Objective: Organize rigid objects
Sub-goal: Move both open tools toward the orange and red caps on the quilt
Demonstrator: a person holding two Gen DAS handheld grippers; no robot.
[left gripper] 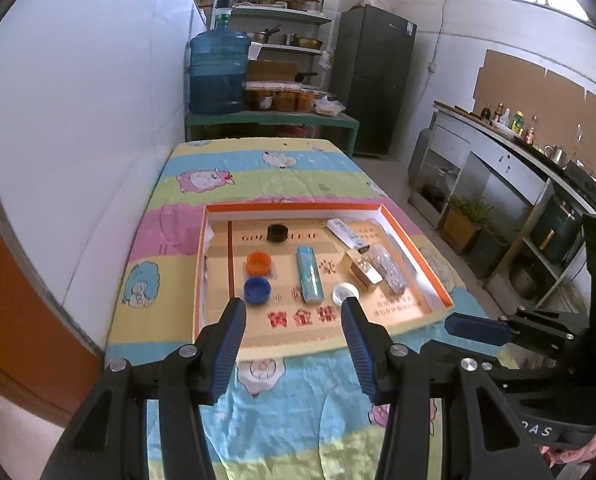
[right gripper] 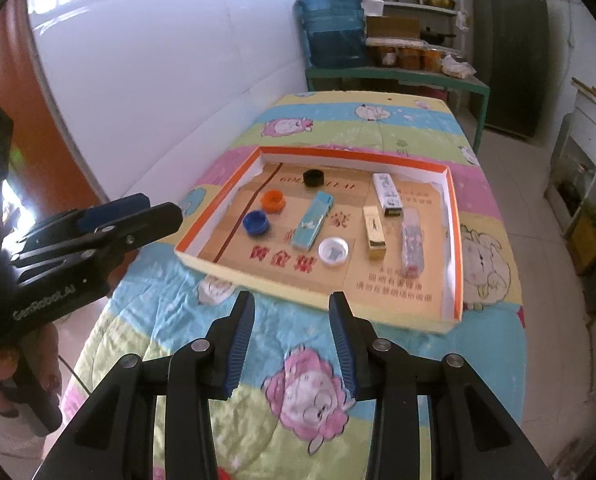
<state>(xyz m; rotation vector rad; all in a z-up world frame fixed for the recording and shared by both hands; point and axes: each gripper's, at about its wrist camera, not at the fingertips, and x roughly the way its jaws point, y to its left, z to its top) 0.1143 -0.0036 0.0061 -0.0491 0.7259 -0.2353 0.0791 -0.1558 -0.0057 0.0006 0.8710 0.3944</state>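
A: Tray? Shallow cardboard, orange-rimmed, on quilted cloth; near edge clear.
B: Caps, lighters inside. Left gripper wide, empty; right gripper narrower, empty.

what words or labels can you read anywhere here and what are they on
"GenRobot.AI": side of the left gripper, seen from the right wrist view.
"GOL...LEAF": printed on the cardboard sheet lining the orange-rimmed tray; a black cap hides the middle letters.
Large red Chinese characters: near edge of the same sheet, blurred.
Small Chinese lines: sheet's right corner, too small to read.
"...DAS": the right gripper's body, cut off.
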